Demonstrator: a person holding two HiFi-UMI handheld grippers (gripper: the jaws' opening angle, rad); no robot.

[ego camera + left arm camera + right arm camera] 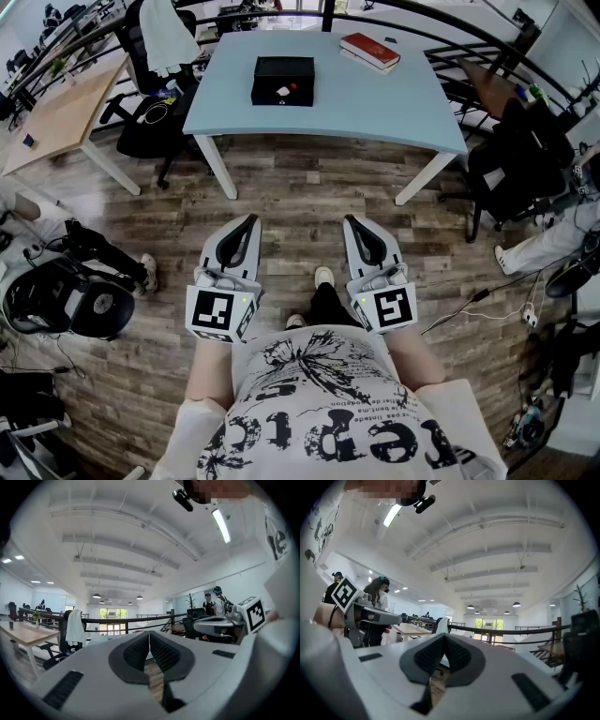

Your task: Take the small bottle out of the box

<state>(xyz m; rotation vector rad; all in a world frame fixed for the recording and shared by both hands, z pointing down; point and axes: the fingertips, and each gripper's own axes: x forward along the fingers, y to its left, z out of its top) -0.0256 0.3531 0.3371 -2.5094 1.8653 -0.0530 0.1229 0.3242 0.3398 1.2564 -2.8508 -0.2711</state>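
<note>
Well ahead of both grippers' tips, the black box [281, 62] is sitting open on a pale blue table [375, 112], roughly on the line between the two tools and a little toward the left one. Inside it, a small pale thing with a red spot beside it [285, 91] is showing against the dark lining. That is probably the small bottle, though it is too small here to make out for sure. If so, the bottle is lying in the box, untouched and far from either tool.

Further ahead and off toward the right gripper's side, a red book [369, 50] is lying near the table's far edge, well apart from the box.

The left gripper [249, 221] and the right gripper [352, 223] are hanging side by side just in front of the person's body, over bare wooden floor [300, 183], with their tips pointing toward the table. Each one is keeping its jaws pressed together with nothing between the pads. This looks like a resting carry: the person is standing back from the table, so neither tool is reaching for anything, and a walk forward is needed before the box comes within range.

Beyond the left gripper, an office chair with a white garment [161, 37] is standing beside the table.
</note>
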